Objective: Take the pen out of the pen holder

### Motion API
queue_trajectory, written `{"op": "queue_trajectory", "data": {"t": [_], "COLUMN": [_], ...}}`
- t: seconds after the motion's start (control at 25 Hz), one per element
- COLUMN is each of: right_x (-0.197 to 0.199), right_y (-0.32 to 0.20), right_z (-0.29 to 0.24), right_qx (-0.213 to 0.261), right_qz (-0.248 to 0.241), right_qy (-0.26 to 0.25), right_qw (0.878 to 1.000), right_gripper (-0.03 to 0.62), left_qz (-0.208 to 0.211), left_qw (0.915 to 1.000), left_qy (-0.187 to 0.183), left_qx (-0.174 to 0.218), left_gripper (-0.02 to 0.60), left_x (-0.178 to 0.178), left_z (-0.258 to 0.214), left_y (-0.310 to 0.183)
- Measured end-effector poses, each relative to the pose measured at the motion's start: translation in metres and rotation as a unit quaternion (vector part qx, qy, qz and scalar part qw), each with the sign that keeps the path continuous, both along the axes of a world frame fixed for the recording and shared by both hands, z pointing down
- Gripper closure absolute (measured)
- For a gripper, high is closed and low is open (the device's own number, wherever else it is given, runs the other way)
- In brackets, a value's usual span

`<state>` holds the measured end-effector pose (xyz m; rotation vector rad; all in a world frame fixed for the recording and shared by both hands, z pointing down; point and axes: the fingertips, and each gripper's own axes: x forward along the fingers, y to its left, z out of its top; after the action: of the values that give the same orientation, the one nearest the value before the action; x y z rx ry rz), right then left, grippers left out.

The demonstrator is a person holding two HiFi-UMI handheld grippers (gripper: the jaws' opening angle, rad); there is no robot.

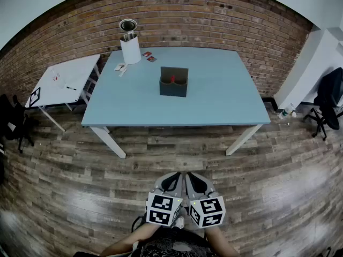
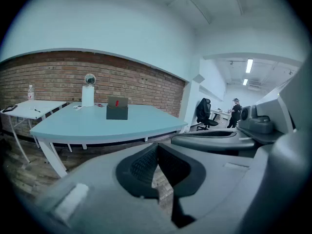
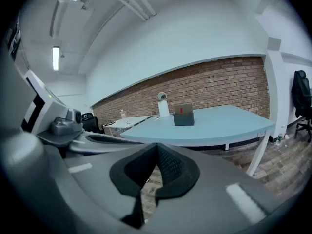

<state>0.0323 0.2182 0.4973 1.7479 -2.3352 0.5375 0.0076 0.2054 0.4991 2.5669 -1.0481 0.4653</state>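
A dark grey pen holder (image 1: 173,82) stands near the middle of the light blue table (image 1: 225,100), with a red pen (image 1: 172,79) sticking up in it. The same pen holder (image 2: 117,108) shows far off in the left gripper view, and the pen holder (image 3: 184,115) likewise in the right gripper view. My left gripper (image 1: 170,181) and right gripper (image 1: 196,183) are held side by side close to my body, well short of the table. Both are shut with nothing between the jaws.
A white cylinder (image 1: 129,48) with a round mirror (image 1: 128,25) on top stands at the table's far left, with small items (image 1: 148,57) beside it. A white side table (image 1: 64,79) sits to the left, office chairs (image 1: 328,98) to the right. Wooden floor (image 1: 177,154) lies between me and the table.
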Motion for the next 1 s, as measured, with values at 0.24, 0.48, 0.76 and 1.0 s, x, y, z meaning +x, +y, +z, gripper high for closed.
{"op": "queue_trajectory", "data": {"t": [0.24,0.48,0.76,1.0], "right_x": [0.012,0.011,0.007,0.005], "right_y": [0.007,-0.008,-0.050,-0.092], "right_z": [-0.001,0.003,0.007,0.010], "right_qx": [0.004,0.006,-0.003,-0.012], "right_qz": [-0.005,-0.011,-0.003,0.003], "right_qy": [-0.006,-0.007,0.002,0.009], "right_qw": [1.000,1.000,1.000,1.000], "right_gripper": [0.591,0.589,0.589,0.589], "left_qz": [-0.003,-0.006,0.003,0.013], "left_qw": [1.0000,0.9999,1.0000,0.9999], "left_qy": [-0.005,-0.007,-0.002,0.004], "left_qx": [-0.002,-0.005,-0.009,-0.010], "left_gripper": [0.588,0.588,0.588,0.588], "left_x": [0.010,0.011,0.010,0.007], "left_z": [0.008,0.012,0.015,0.014], "left_y": [0.009,-0.006,-0.048,-0.092]}}
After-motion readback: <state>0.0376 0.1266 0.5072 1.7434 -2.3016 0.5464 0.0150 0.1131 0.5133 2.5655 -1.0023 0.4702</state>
